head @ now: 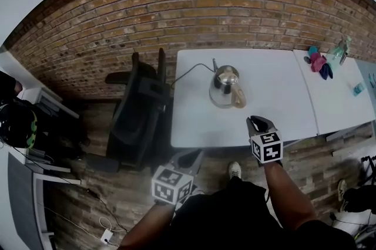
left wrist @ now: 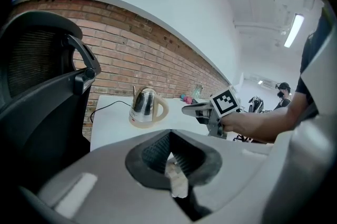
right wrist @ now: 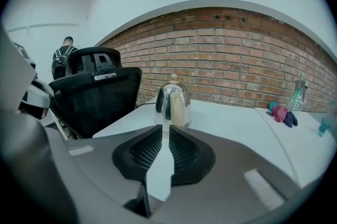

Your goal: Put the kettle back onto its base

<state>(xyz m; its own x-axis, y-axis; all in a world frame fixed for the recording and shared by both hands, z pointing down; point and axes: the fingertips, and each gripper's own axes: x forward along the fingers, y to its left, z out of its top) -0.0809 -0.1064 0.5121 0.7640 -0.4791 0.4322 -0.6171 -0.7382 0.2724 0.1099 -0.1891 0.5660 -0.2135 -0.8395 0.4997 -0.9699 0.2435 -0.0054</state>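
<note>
A steel kettle (head: 226,87) with a pale handle stands upright on the white table (head: 276,96), on what looks like its round base (left wrist: 138,124). A black cord (head: 188,71) runs off to the left. My right gripper (head: 257,122) hovers over the table's front edge, aimed at the kettle (right wrist: 172,104). Its jaws (right wrist: 163,131) show a narrow gap with nothing in it. My left gripper (head: 191,158) hangs below and in front of the table edge. Its pads (left wrist: 158,152) meet at the tips, empty. The kettle (left wrist: 145,104) lies ahead of it, with the right gripper (left wrist: 192,110) to its right.
A black office chair (head: 141,108) stands against the table's left side, close to my left gripper. A second white table (head: 335,96) on the right carries a clear bottle (head: 338,50) and coloured items (head: 319,61). A brick wall runs behind; the floor is wood.
</note>
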